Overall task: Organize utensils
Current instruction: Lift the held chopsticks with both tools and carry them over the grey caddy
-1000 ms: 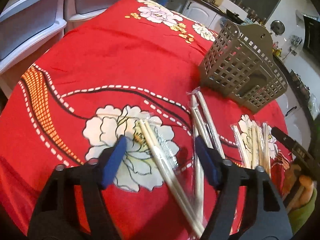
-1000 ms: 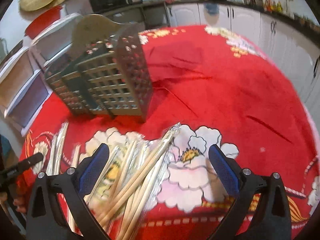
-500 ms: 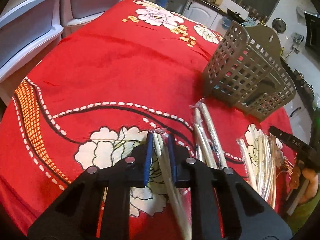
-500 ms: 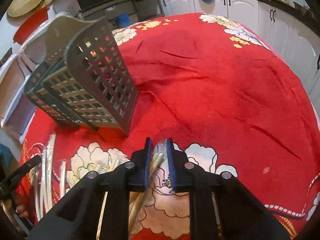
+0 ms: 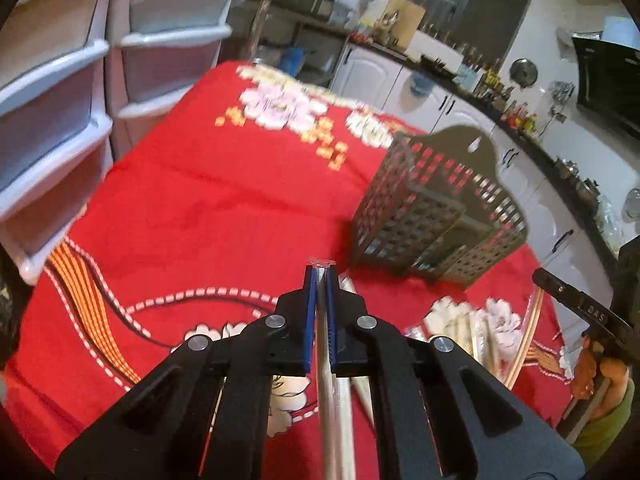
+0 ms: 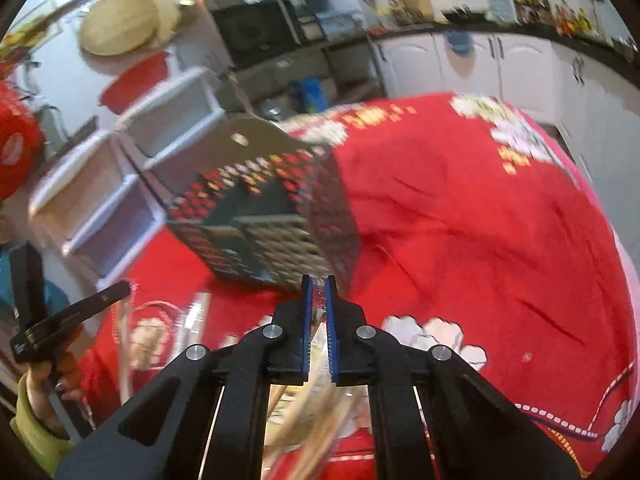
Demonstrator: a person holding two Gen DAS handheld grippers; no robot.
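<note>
On the red tablecloth: a flowered red tablecloth (image 5: 224, 200) covers the table, and the grey perforated utensil basket (image 5: 436, 216) is stood on it, so the basket gets used as the landmark below.
Left gripper: the left gripper (image 5: 319, 276) is seen clamped tight on a plastic-wrapped chopstick pair (image 5: 332, 412), with the wrapper tip poking out past the blue pads, short of the basket's near corner.
Right gripper: the right gripper (image 6: 319, 286) has just been closed further and is pinched on another wrapped chopstick pair (image 6: 319, 300), held right up in front of the basket's near bottom edge.
Loose chopsticks: more wrapped chopsticks (image 5: 472, 332) are left lying on the cloth below the basket, on its near side.
Basket: it's stood upright, hanging tab up; what's inside can't be made out.
Behind the basket: white plastic drawers (image 5: 56, 92) are parked off to its left, kitchen cabinets (image 6: 472, 64) further back.
Blur: the right view is pretty smeared, so details down low can't be told.
</note>
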